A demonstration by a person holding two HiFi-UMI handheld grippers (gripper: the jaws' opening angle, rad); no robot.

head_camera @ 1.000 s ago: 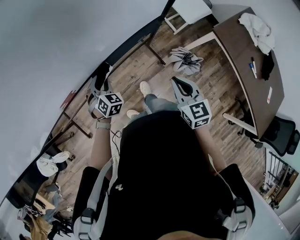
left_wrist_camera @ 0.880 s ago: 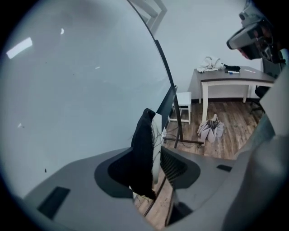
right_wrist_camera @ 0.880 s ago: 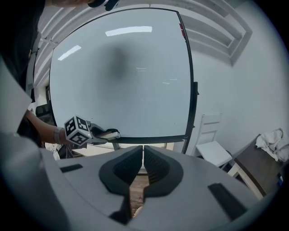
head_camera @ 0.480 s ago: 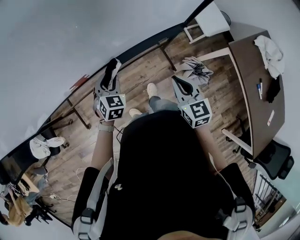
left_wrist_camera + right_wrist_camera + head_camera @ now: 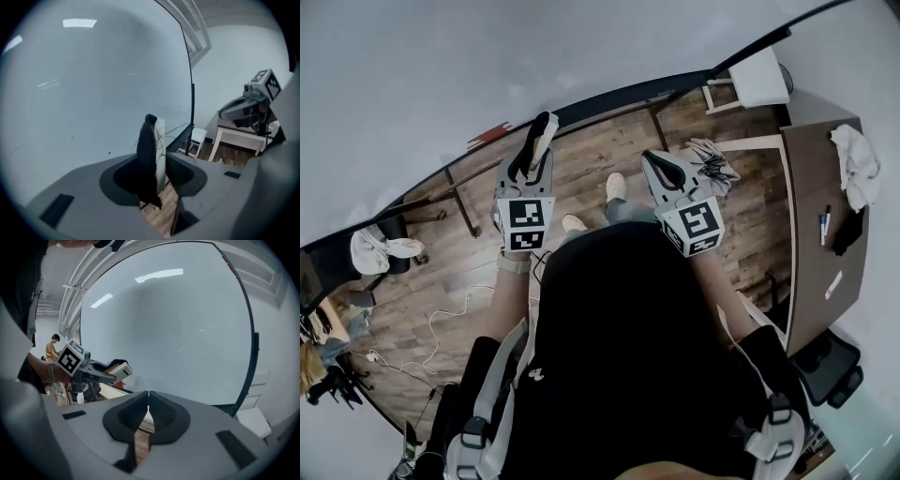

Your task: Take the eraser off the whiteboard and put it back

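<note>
Eraser (image 5: 542, 131) first: in the head view it stands up out of the left gripper (image 5: 532, 167), dark felt on one side and pale body on the other. It is raised in front of the lower edge of the whiteboard (image 5: 441, 75), above the wooden floor (image 5: 591, 159). It does not look to be lying against the board's face. The right gripper (image 5: 652, 161) is held level beside it, well apart, and carries nothing.

In the left gripper view the eraser sits edge-on between the two jaws, black felt to the left and white back to the right. The jaws stand partly apart with their pads against its two faces, and they have just been closing a little further on it. Behind it the whiteboard fills most of the picture. How near the eraser is to the board cannot be told here.

In the right gripper view the two jaws meet along a thin seam, with nothing between them but a strip of floor seen below. The other gripper shows at the left with the eraser's pale end poking out. The board rises beyond it.

As to progress, the first half looks done, since the eraser is off the board and firmly in the left grip. Still left is to bring it to the board, set it where it will stay, and let the jaws go. The right gripper seems to have no part in that.
</note>
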